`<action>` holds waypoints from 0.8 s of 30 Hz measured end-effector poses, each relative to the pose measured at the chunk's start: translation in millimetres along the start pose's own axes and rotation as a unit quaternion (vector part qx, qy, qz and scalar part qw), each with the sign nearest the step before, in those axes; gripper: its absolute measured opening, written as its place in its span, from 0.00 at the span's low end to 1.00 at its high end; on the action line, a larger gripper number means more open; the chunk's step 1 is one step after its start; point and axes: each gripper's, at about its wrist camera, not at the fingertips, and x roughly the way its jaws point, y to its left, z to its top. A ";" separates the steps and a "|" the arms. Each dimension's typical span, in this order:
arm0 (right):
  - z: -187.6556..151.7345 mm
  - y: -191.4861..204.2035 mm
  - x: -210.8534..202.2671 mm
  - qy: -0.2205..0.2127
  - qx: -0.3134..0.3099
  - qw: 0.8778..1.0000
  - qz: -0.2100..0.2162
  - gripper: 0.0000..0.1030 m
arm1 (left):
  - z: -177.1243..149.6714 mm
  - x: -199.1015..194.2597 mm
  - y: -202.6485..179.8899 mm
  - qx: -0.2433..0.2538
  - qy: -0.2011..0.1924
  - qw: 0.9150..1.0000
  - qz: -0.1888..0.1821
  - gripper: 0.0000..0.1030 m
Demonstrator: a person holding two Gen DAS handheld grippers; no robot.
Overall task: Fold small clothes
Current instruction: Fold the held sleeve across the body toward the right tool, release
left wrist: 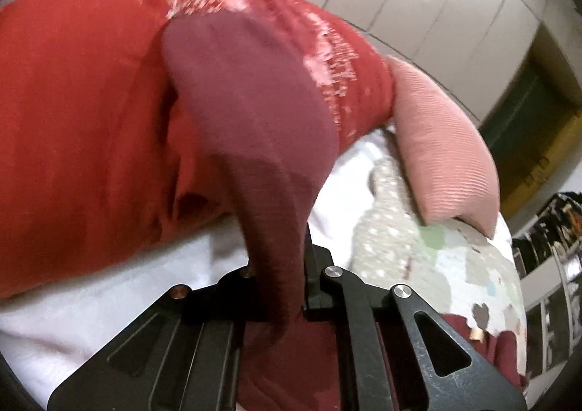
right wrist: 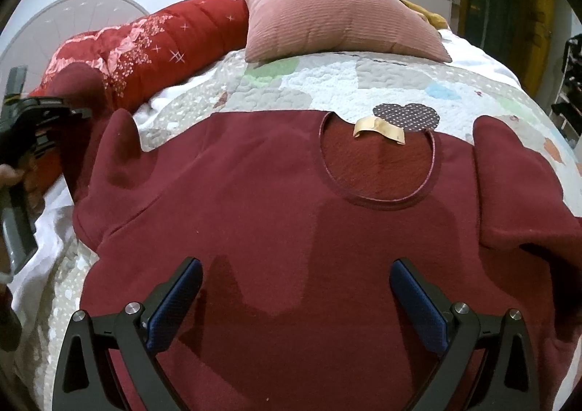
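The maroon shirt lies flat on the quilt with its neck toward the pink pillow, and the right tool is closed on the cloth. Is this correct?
Not quite. In the right wrist view the right tool is open, its fingers spread apart over the maroon shirt and gripping nothing. The shirt does lie on the quilt with its neck toward the pink pillow.

Left jaws hidden under sleeve [left wrist: 254, 142].

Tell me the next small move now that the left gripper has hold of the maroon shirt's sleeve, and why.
Probably carry the sleeve inward across the maroon shirt, toward the neckline. The left gripper is shut on that sleeve and holds it lifted off the quilt, while the shirt's body lies flat. The right gripper hovers open over the chest and could steady the fabric.
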 end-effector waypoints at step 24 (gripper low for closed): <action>3.8 -42.6 -39.3 -0.019 0.049 0.998 -0.036 1.00 | -153.9 -6.2 -137.9 0.148 0.146 0.970 -0.126 0.06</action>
